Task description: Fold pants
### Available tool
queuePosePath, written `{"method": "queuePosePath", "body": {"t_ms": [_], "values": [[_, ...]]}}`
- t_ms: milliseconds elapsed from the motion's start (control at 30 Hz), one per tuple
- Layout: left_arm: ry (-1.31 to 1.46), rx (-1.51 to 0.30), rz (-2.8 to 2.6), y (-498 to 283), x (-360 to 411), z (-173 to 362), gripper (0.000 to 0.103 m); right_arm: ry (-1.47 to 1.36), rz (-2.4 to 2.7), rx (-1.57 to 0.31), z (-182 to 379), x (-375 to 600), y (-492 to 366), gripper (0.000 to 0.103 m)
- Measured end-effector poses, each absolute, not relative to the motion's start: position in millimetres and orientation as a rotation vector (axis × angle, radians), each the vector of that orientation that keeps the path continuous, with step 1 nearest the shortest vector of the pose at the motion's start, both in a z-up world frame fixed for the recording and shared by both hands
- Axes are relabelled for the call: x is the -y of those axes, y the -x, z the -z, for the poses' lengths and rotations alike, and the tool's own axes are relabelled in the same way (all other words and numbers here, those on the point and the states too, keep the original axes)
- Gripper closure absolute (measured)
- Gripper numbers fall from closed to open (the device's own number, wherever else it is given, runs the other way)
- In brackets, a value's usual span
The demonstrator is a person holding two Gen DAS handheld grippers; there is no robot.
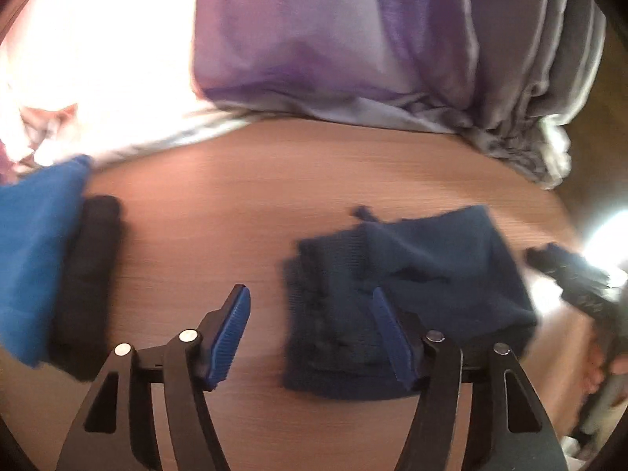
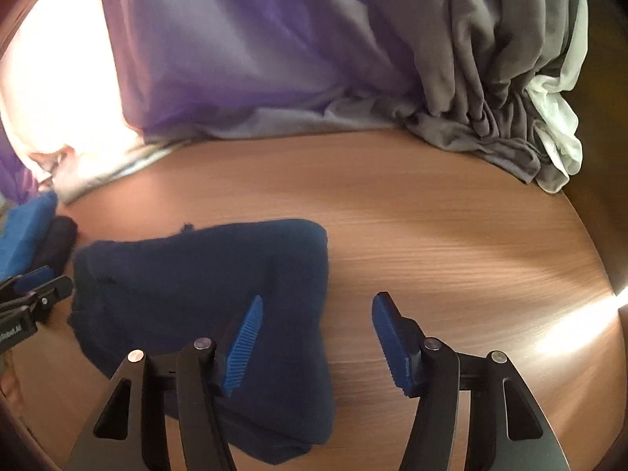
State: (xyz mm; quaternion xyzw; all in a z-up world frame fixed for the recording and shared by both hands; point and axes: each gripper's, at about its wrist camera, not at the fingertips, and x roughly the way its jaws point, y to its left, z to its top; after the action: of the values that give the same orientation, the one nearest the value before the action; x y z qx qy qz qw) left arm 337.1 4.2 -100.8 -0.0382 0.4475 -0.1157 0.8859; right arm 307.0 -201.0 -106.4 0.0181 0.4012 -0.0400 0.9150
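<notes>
Left gripper [image 1: 310,337] nearest, jaws wide, holding nothing; its right finger sits over the pants' [image 1: 400,298] left edge. Far left: blue cloth [image 1: 35,251] and a dark roll [image 1: 88,274], well apart from the pants. Pants lie folded into a navy bundle mid-table [image 1: 235,204]. Right gripper [image 2: 318,341] also wide and empty, left finger above the bundle's right edge. Risk: a finger snagging the loose top layer would drag the fold open.

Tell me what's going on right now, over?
Left gripper open, right gripper open, both empty. Navy pants folded into a bundle on the wooden table. Blue cloth and black bundle sit far left, not blocking.
</notes>
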Motion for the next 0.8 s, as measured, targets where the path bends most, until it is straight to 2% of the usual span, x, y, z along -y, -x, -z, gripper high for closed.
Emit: {"method": "queuePosePath", "body": {"t_ms": [400,533,567,633,700,767,800], "values": [[0.223,-1.056,0.297,-369.4,-5.2,162.2,0.035,-0.178,-0.023,-0.936,157.8,207.3,-324.8,0.044],[0.259,-1.055,0.311,-371.2,-5.8,169.1,0.035,-0.169,-0.047,-0.945,165.7,202.3,-324.4,0.049],[0.262,-1.051,0.31,-370.9,-5.4,168.9,0.037,-0.169,-0.046,-0.946,167.2,202.1,-325.0,0.049],[0.277,-1.04,0.32,-369.4,-3.8,169.3,0.048,-0.162,-0.055,-0.94,168.4,200.6,-326.2,0.052],[0.296,-1.037,0.337,-369.0,-2.1,169.9,0.055,-0.168,-0.076,-0.934,169.1,201.2,-326.3,0.059],[0.308,-1.032,0.345,-369.0,-2.2,168.8,0.061,-0.18,-0.102,-0.929,170.5,200.7,-325.5,0.073],[0.313,-1.028,0.349,-368.6,-2.4,167.4,0.064,-0.187,-0.105,-0.927,170.2,200.7,-324.9,0.074]]}}
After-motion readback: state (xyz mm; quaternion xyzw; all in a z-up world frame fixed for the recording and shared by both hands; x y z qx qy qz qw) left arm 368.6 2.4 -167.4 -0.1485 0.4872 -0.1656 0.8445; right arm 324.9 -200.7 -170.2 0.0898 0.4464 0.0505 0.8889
